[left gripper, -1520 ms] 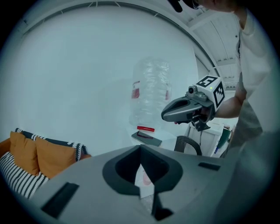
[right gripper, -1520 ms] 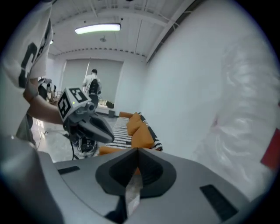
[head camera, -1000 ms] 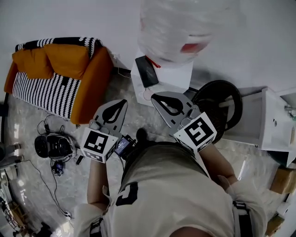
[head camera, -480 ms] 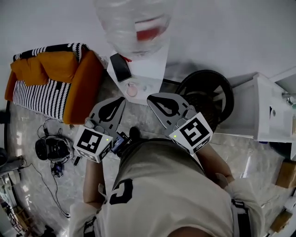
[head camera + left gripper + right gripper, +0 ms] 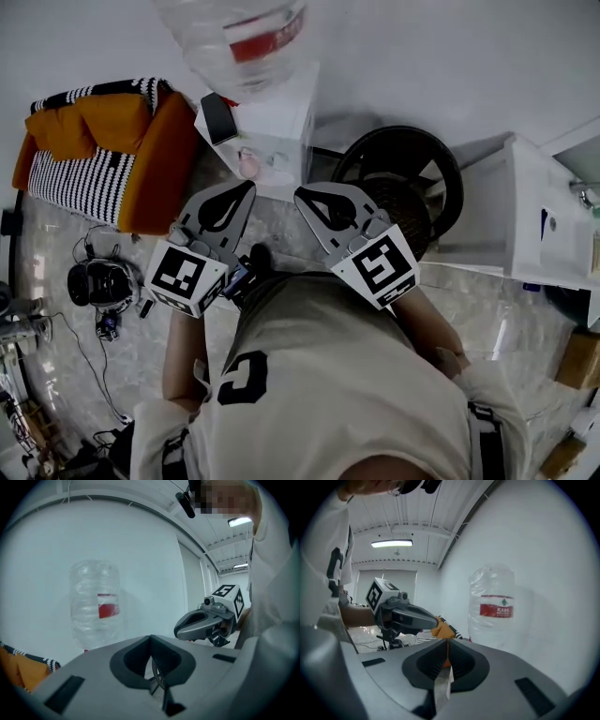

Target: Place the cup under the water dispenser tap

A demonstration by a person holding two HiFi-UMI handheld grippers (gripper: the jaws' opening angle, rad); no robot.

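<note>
Tongs on both sides are clenched tip to tip with nothing between them: the left tongs and right tongs are held side by side, pointing toward the white water dispenser. What appears to be the cup, a small round pale-pink shape seen from above, sits on the dispenser's front ledge just below a dark panel, touched by neither tongs. A clear bottle with a red label tops the dispenser; its tap cannot be made out
</note>
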